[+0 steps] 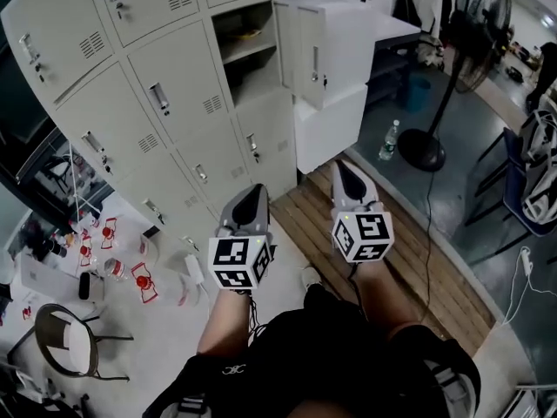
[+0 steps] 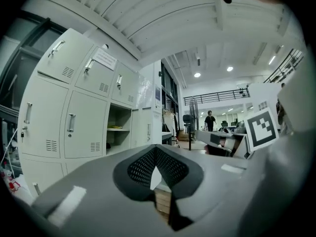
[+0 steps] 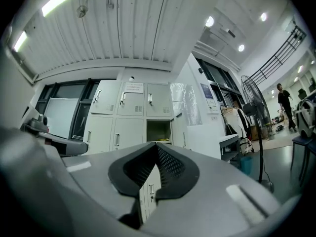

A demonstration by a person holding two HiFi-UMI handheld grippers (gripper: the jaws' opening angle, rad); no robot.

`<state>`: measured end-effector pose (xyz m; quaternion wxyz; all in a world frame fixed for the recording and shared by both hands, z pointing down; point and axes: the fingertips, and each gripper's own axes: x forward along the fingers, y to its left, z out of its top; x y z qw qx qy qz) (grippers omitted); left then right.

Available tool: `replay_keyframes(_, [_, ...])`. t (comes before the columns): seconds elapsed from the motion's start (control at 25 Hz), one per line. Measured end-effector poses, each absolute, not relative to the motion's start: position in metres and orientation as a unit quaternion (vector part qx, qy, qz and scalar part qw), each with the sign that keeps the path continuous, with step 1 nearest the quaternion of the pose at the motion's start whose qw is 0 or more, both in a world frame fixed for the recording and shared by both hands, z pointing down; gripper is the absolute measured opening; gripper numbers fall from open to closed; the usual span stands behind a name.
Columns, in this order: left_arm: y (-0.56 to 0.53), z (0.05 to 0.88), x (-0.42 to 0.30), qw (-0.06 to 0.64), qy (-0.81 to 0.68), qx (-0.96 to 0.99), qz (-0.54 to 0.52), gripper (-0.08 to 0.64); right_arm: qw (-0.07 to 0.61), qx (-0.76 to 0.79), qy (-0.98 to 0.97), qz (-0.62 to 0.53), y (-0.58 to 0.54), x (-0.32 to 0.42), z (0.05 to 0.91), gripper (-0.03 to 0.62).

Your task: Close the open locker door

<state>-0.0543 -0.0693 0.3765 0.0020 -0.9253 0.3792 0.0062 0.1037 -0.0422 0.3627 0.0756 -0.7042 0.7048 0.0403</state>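
One locker door (image 1: 315,57) stands open, upper centre. Below it, the left gripper (image 1: 254,192) and right gripper (image 1: 343,169) point up-frame side by side, both pressed together and empty.

We cannot see the hands: each is hidden beneath the marker cube of its tool, on the left gripper (image 1: 251,192) and the right gripper (image 1: 345,171) alike. The locker bank (image 1: 148,77) runs off the top and left edges of the head view, so we cannot count its rows. In the open compartment (image 1: 246,55) something yellow (image 1: 250,34) lies on the shelf, too small to name. The red-and-white items (image 1: 144,281) on the floor are also too small to tell. In the left gripper view the gripper's grey body covers the lower lockers, the label (image 2: 104,59) is unreadable, and the distant person (image 2: 210,120) is only a dark figure.
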Motion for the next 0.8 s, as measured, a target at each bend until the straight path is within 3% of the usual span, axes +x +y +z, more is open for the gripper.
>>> replay_keyframes(0.48, [-0.236,0.36,0.041,0.0,0.389,-0.921,-0.008,0.0,0.061,-0.693,0.718,0.034,-0.211,0.199,0.347,0.011])
replay_keyframes(0.8, [-0.296,0.354,0.064,-0.001,0.396,-0.918,-0.006,0.0,0.056,-0.686,0.724,0.036,-0.274,0.224,0.341,0.011])
